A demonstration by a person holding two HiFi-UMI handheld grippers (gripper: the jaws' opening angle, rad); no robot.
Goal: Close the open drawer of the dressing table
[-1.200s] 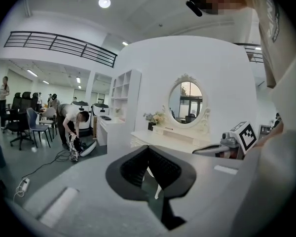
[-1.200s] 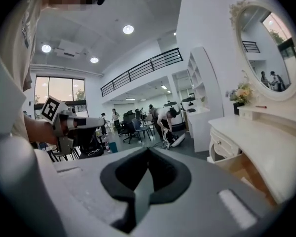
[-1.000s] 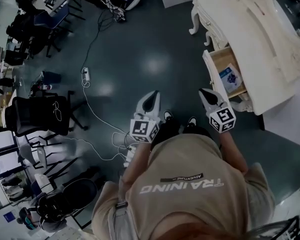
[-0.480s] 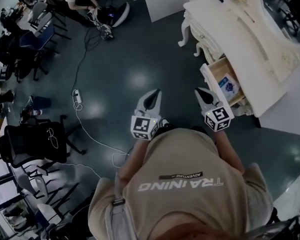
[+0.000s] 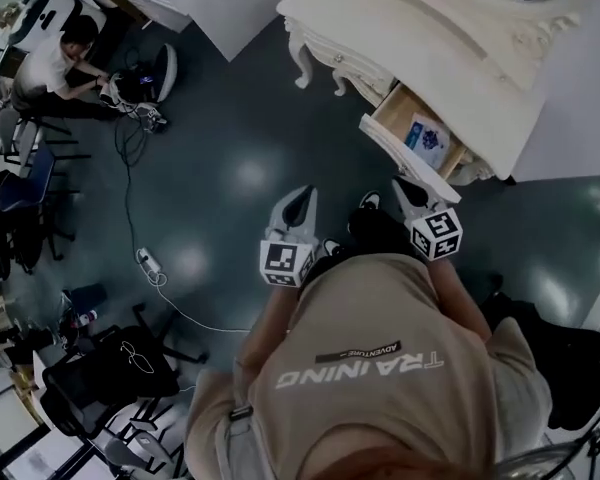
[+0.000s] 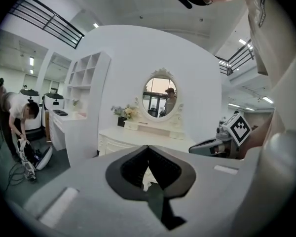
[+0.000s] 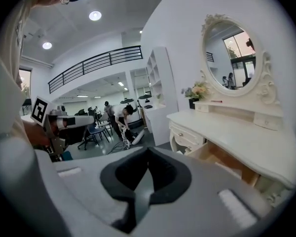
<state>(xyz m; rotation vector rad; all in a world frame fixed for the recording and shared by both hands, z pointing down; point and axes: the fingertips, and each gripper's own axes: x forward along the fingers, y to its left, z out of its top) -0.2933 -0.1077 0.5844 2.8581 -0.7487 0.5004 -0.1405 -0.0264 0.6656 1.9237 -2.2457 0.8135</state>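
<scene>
The dressing table (image 5: 430, 48) is standing in the upper right of the head view. Its open drawer (image 5: 400, 159) is jutting out toward the person, just above the right gripper (image 5: 408, 186). A blue-and-white packet (image 5: 426, 136) is lying inside it. In the right gripper view the same drawer (image 7: 210, 153) is showing at centre right, its bare wooden inside facing the camera under the cream tabletop. Both tools are carrying nothing. The right gripper's jaws are pressing together at their tips with only air ahead, and the left gripper (image 5: 301, 200) is likewise pinched closed, pointing at the floor left of centre. The drawer is looking like a stiff wooden box on runners, lightly loaded, so it is probably going to slide with little force and is not needing a clamp at all. The best contact is likely the flat painted front panel, near its middle, with the closed jaw tips acting as a blunt pusher. Pushing near one end is risking the box skewing and binding. The paint may be slick, so a square, slow push is seeming wise to avoid skidding off or slamming.
</scene>
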